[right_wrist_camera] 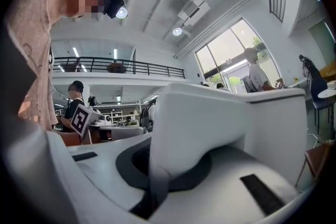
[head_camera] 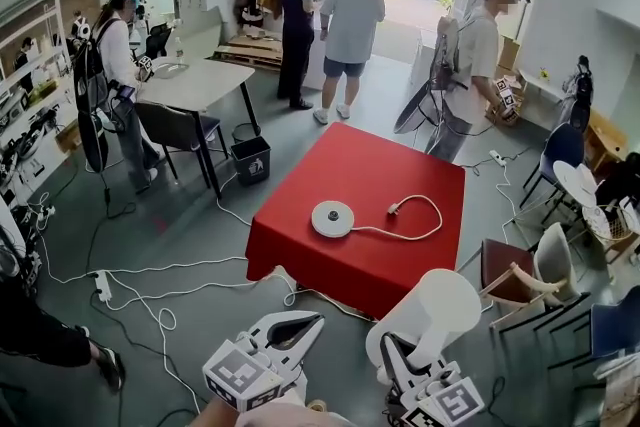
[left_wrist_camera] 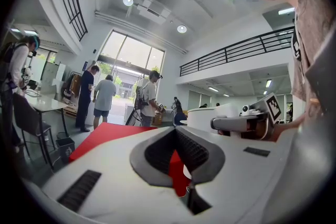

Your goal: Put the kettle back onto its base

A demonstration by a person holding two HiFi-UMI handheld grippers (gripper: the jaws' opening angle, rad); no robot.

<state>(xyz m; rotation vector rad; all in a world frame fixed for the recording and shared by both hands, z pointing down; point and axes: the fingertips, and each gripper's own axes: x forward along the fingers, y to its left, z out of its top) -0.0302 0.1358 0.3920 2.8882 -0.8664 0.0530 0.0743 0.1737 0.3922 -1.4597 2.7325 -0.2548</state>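
Right tool (head_camera: 398, 357) (right_wrist_camera: 157, 165) clamped on the handle (right_wrist_camera: 181, 128) of the white kettle (head_camera: 437, 313) (right_wrist_camera: 273, 123); handle sits between the jaws, kettle body just beyond them, upright; tool points level.

Left tool (head_camera: 297, 326) (left_wrist_camera: 176, 135) carries nothing; its tips meet at the front, the hollow behind them is bare, red shows through it; marker cube (head_camera: 238, 373) sits at its rear; it is beside the right tool, on its left, the two apart.

Kettle is held over the grey floor (head_camera: 200, 215), short of the near edge of the red bench (head_camera: 390, 165); not on its base.

Base (head_camera: 332, 218), a round white disc, lies flat on the red bench, towards its left side, well apart from the kettle; cord (head_camera: 425, 230) loops from the base to the right and curls back; plug (head_camera: 394, 209) lies on the cloth near the middle.

Further out: white cables and a power strip (head_camera: 102, 285) on the floor to the left; dark bin (head_camera: 250, 158) by a white table (head_camera: 200, 85); a person stands at that table; two people (head_camera: 325, 25) near the glass doors; another person (head_camera: 478, 55) beyond the bench's far right corner; chairs (head_camera: 530, 270) to the right.
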